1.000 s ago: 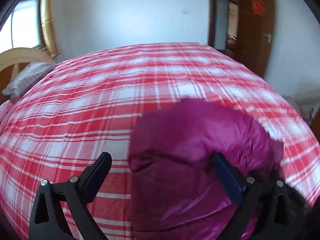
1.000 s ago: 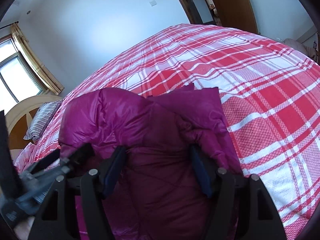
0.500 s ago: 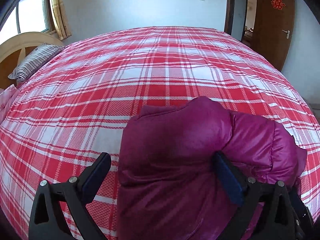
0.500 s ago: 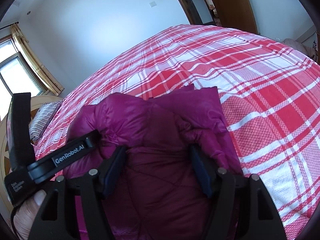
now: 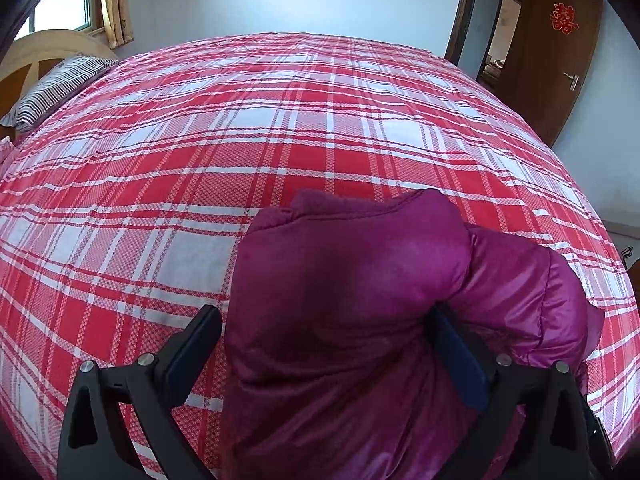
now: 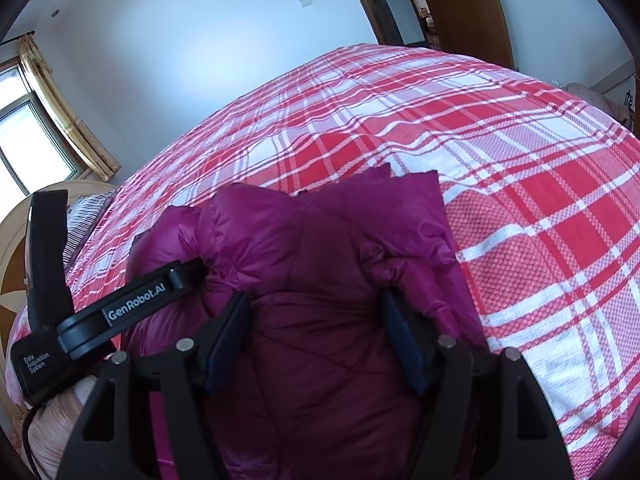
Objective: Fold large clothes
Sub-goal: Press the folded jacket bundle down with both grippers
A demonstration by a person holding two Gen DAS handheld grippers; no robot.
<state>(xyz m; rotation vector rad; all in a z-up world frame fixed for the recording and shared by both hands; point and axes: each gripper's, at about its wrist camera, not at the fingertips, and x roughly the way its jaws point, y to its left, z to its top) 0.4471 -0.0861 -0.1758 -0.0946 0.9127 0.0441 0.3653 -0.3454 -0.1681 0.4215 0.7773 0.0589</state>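
A magenta puffer jacket (image 5: 360,320) lies bunched on the red and white plaid bed (image 5: 280,120). It also fills the middle of the right wrist view (image 6: 320,280). My left gripper (image 5: 324,344) is open, its jaws wide apart, with a thick fold of the jacket between them. My right gripper (image 6: 316,328) is open too, its jaws on either side of a padded part of the jacket. In the right wrist view the left gripper's body (image 6: 132,304) pushes into the jacket's left side.
A striped pillow (image 5: 60,88) and a wooden headboard (image 5: 48,44) are at the bed's far left. A brown door (image 5: 560,52) and a doorway stand at the far right. A window with gold curtains (image 6: 48,120) is on the left wall.
The left gripper has swung and lowered onto the jacket, coming into the right wrist view and pushing in from the left. The jacket's left bulge has sunk. The right gripper has held still.
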